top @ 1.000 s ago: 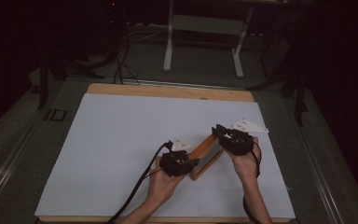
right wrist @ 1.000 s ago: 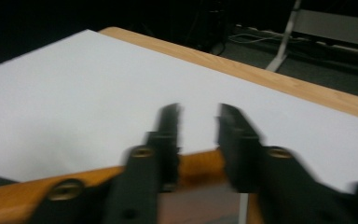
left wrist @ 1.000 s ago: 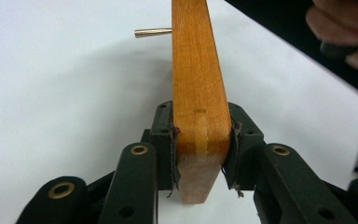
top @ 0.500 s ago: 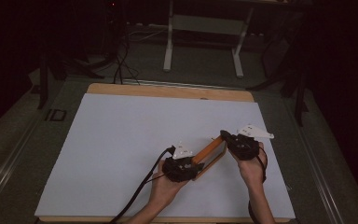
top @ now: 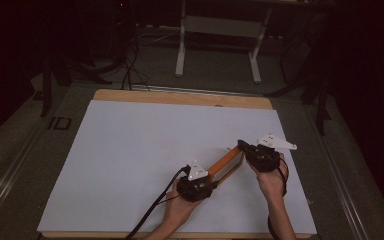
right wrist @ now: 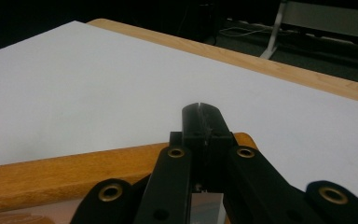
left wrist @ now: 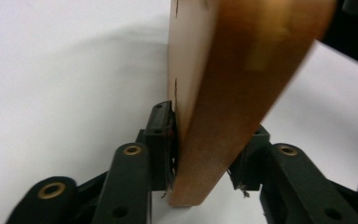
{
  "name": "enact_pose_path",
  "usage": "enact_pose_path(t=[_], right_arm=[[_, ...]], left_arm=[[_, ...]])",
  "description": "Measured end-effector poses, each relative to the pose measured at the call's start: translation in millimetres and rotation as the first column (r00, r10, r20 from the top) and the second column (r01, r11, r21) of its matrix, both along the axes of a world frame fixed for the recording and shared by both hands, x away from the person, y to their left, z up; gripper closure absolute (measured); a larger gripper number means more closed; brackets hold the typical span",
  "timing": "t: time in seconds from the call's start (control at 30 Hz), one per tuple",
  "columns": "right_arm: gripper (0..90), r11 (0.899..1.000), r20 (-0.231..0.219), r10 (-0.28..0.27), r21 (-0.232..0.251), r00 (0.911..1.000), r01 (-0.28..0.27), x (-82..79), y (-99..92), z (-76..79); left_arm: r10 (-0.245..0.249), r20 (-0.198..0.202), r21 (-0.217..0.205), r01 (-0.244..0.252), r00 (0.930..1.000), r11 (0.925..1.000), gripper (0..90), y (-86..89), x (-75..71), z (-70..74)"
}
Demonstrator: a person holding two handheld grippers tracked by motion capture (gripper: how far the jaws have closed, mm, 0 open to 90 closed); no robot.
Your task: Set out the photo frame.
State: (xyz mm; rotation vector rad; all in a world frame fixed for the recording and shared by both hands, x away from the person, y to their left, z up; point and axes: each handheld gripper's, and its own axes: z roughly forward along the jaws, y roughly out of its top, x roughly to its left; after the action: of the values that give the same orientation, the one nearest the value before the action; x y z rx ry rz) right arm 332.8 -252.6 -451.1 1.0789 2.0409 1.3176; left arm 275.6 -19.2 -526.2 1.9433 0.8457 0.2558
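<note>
My left claw (top: 203, 181) was clamped on the near end of a long wooden frame (top: 226, 162). In the left gripper view the two black jaws pressed flat against opposite faces of the frame (left wrist: 223, 93), one on each side, with the frame's rounded end standing on edge just above the white sheet.

My right claw (top: 243, 147) sat at the far end of the same frame. In the right gripper view its jaws were drawn together with only a hairline seam between the tips (right wrist: 200, 114). They lay over the rounded corner of the frame (right wrist: 65, 175). A reflective pane showed under the jaws at the bottom edge of that view. I could not tell whether anything was pinched between them.

In the high view the frame lay diagonally on the counter (top: 180, 97), over the white sheet (top: 130, 150) that covered most of it, toward the near right part of the sheet. It ran from my left claw up and to the right toward my right claw. Each claw was carried in one hand, left hand (top: 177, 210) and right hand (top: 271, 179). A black cable (top: 152, 215) trailed from the left claw toward the near edge of the counter
</note>
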Motion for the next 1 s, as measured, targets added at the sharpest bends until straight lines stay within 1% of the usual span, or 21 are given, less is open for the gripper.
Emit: enact_pose_path(t=[0.03, 0.07, 0.1, 0.13, 0.17, 0.2, 0.23, 0.27, 0.3, 0.33, 0.37, 0.43, 0.53, 0.7, 0.77, 0.83, 0.9, 0.97, 1.0], right_arm=[[90.0, 1.000, 0.000, 0.000, 0.000, 1.0000, 0.000, 0.0, 0.0, 0.0], [89.9, 1.000, 0.006, -0.007, -0.004, 1.0000, 0.007, -0.7, -0.4, 0.1], [89.9, 1.000, 0.006, -0.007, -0.004, 1.0000, 0.007, -0.7, -0.4, 0.1], [89.0, 1.000, 0.011, -0.006, -0.016, 0.9999, 0.007, -2.1, 0.1, 0.9], [89.0, 1.000, 0.011, -0.006, -0.016, 0.9999, 0.007, -2.1, 0.1, 0.9], [82.9, 1.000, 0.016, -0.014, -0.019, 0.9998, 0.014, -4.2, -0.6, 2.9], [82.9, 1.000, 0.016, -0.014, -0.019, 0.9998, 0.014, -4.2, -0.6, 2.9], [79.3, 1.000, 0.022, -0.024, -0.011, 0.9995, 0.024, -5.2, -3.2, 5.6], [79.3, 1.000, 0.022, -0.024, -0.011, 0.9995, 0.024, -5.2, -3.2, 5.6], [76.3, 1.000, 0.028, -0.028, -0.001, 0.9992, 0.028, -6.2, -6.9, 9.2], [76.3, 1.000, 0.028, -0.028, -0.001, 0.9992, 0.028, -6.2, -6.9, 9.2], [73.3, 1.000, 0.036, -0.027, 0.008, 0.9990, 0.027, -8.6, -10.6, 12.8], [72.5, 1.000, 0.050, -0.030, 0.008, 0.9983, 0.030, -11.4, -13.8, 15.8], [72.0, 0.999, 0.058, -0.032, 0.018, 0.9978, 0.031, -13.0, -17.6, 18.4], [71.9, 0.999, 0.059, -0.029, 0.021, 0.9978, 0.028, -13.8, -18.1, 19.5], [71.5, 1.000, 0.065, -0.020, 0.022, 0.9977, 0.019, -14.6, -18.1, 20.6], [71.1, 1.000, 0.069, -0.005, 0.022, 0.9976, 0.004, -15.5, -17.7, 21.7], [69.7, 0.999, 0.072, 0.020, 0.027, 0.9972, -0.022, -16.4, -16.6, 22.7], [68.8, 0.999, 0.072, 0.033, 0.026, 0.9968, -0.035, -16.9, -15.8, 23.2]], left_arm=[[0.000, 0.000, 0.000, 0.000, 1.0000, 1.0000, 66.7, 0.0, 0.0, 0.0], [0.009, 0.028, 0.031, -0.010, 0.9996, 0.9995, 68.1, -0.6, -1.3, 1.2], [0.009, 0.028, 0.031, -0.010, 0.9996, 0.9995, 68.7, -0.6, -1.3, 1.2], [0.014, 0.009, 0.021, -0.014, 0.9999, 0.9997, 68.9, 1.0, 1.1, 2.3], [0.014, 0.009, 0.021, -0.014, 0.9999, 0.9997, 69.0, 1.0, 1.1, 2.3], [0.013, 0.005, 0.020, -0.013, 0.9999, 0.9997, 69.1, 2.3, 3.1, 4.1], [0.013, 0.005, 0.020, -0.013, 0.9999, 0.9997, 69.1, 2.3, 3.1, 4.1], [0.008, 0.014, 0.033, -0.009, 0.9999, 0.9994, 69.2, 1.1, 3.8, 7.2], [0.008, 0.014, 0.033, -0.009, 0.9999, 0.9994, 69.2, 1.1, 3.8, 7.2], [0.003, 0.022, 0.042, -0.004, 0.9998, 0.9991, 69.2, 0.5, 4.8, 10.4], [0.002, 0.026, 0.042, -0.003, 0.9997, 0.9991, 69.2, 0.0, 6.0, 13.4], [-0.001, 0.036, 0.041, 0.000, 0.9993, 0.9992, 69.3, 0.2, 10.1, 22.8], [-0.004, 0.042, 0.035, 0.002, 0.9991, 0.9994, 69.3, 1.8, 16.5, 38.8], [-0.033, 0.061, 0.036, 0.030, 0.9976, 0.9989, 69.3, 7.8, 29.2, 70.7], [-0.054, 0.071, 0.047, 0.051, 0.9960, 0.9976, 69.3, 10.6, 33.5, 83.4], [-0.082, 0.079, 0.060, 0.077, 0.9935, 0.9952, 69.3, 14.0, 37.1, 95.1], [-0.106, 0.078, 0.067, 0.101, 0.9912, 0.9926, 69.3, 17.5, 39.6, 104.6], [-0.141, 0.074, 0.085, 0.134, 0.9873, 0.9872, 69.2, 21.9, 41.7, 111.7], [-0.164, 0.066, 0.090, 0.158, 0.9842, 0.9833, 69.3, 24.9, 43.1, 114.9]])
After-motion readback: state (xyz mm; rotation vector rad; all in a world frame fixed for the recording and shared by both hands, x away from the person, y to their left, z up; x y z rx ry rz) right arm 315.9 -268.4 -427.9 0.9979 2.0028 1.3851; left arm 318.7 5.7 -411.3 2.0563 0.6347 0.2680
